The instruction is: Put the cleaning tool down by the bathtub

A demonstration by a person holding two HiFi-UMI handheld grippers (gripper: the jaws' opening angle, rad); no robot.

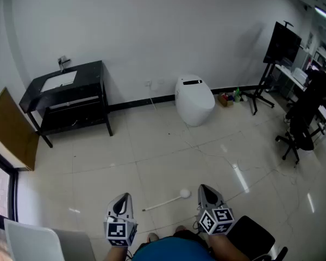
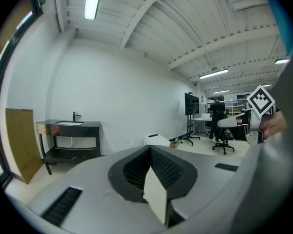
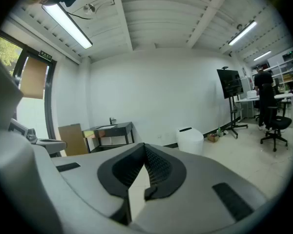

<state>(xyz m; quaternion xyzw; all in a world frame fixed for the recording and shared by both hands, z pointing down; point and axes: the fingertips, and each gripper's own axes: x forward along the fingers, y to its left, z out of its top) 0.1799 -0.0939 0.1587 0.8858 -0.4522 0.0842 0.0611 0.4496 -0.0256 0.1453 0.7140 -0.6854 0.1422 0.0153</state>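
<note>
- The cleaning tool (image 1: 168,201), a white long-handled brush with a round head, lies flat on the pale tiled floor (image 1: 168,151), and neither gripper holds it.
- In the head view it lies between the two grippers. Its round head is just beside the tip of the right gripper (image 1: 205,192), with a gap between them, and its handle runs down and left towards the left gripper (image 1: 121,201).
- The left gripper's jaws are pressed together with nothing between them, as the left gripper view (image 2: 150,149) shows. It points forward over the floor, slightly below level.
- The right gripper's jaws are likewise closed on each other and empty in its own view (image 3: 144,146), and it points the same way.
- Both grippers are held low at the bottom of the head view, each with its marker cube towards the person.
- A white toilet (image 1: 194,99) stands against the far wall, well apart from the tool.
- To the toilet's left is a black washstand (image 1: 68,97) with a basin and a tap (image 1: 63,63) on top.
- A brown board (image 1: 11,129) leans at the far left, beside the washstand.
- On the right are a dark screen on a stand (image 1: 281,43) and a black office chair (image 1: 303,121).
- Part of a white chair (image 1: 32,242) shows at the bottom left corner.
- A person in dark clothes (image 3: 261,84) stands by desks at the far right of the room.
</note>
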